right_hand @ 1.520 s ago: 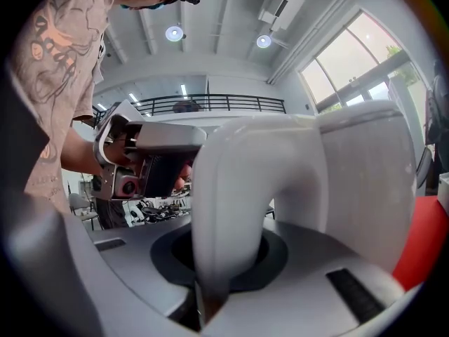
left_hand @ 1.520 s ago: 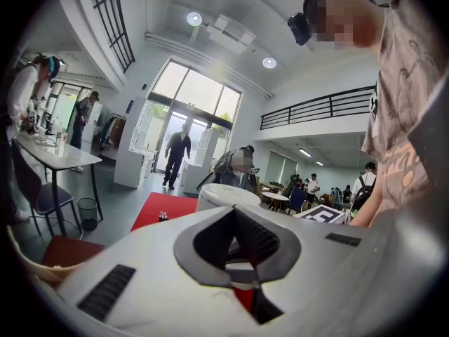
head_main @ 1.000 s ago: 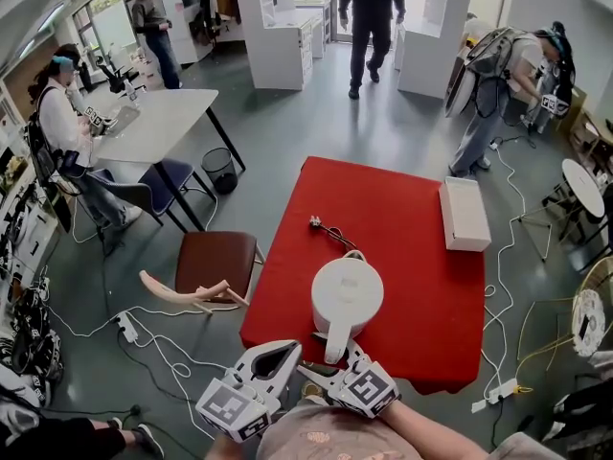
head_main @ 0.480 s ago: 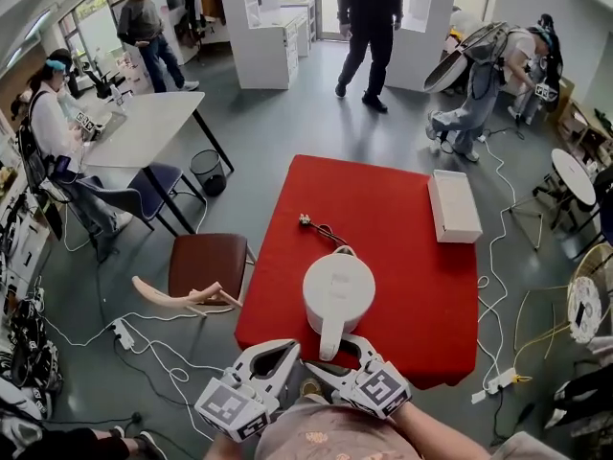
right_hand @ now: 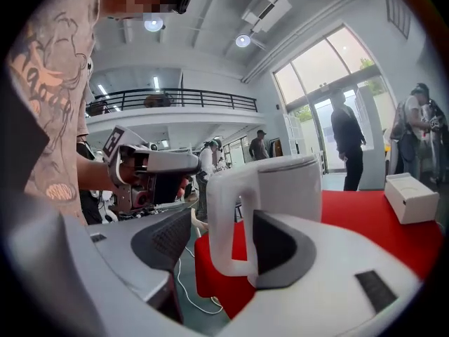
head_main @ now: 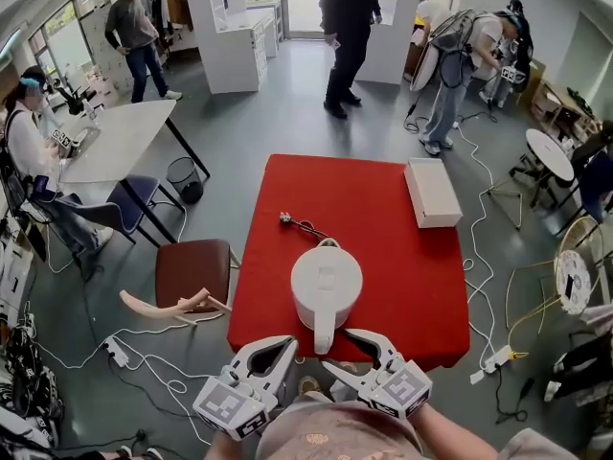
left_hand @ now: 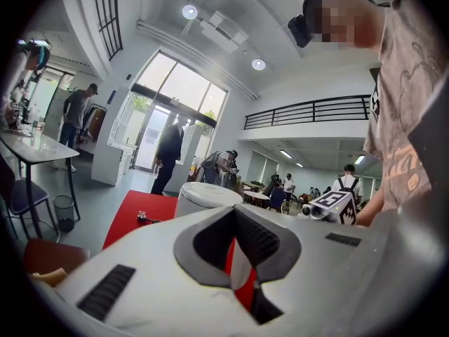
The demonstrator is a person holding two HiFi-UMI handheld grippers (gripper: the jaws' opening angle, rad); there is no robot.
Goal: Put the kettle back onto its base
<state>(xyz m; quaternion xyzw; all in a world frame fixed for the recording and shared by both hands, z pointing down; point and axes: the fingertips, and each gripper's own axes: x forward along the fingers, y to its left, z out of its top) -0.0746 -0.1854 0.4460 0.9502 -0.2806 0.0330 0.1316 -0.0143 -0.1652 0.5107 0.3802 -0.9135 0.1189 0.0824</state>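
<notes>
Red table (head_main: pixel 421 286) in the middle of the floor, and the white kettle (head_main: pixel 326 286) stands upright on it, near the edge closest to the person. Its handle (head_main: pixel 324 332) points straight back towards the two grippers. From above, whether the base sits under the kettle cannot be told. A black cord (head_main: pixel 305 226) runs out from the kettle's far side and ends at a plug (head_main: pixel 285 218) lying loose on the red surface.

Over to the right gripper (head_main: pixel 338 349): jaws spread wide and holding nothing. In the right gripper view the handle stands upright in the gap between the dark pads, just ahead of the right-hand one. From the head view, the fingertips hover at the table's near edge, just beside the end of the handle.

Now the left gripper (head_main: pixel 290 345): it hangs off the table edge, to the left of the handle and apart from it. Its tips are drawn together with nothing between them. The left gripper view looks past that closed point at the kettle's body and the red top beyond.

Further out, a white box (head_main: pixel 432 193) lies near the table's far right corner. A brown chair (head_main: pixel 192 268) stands on the floor just left of the table.
</notes>
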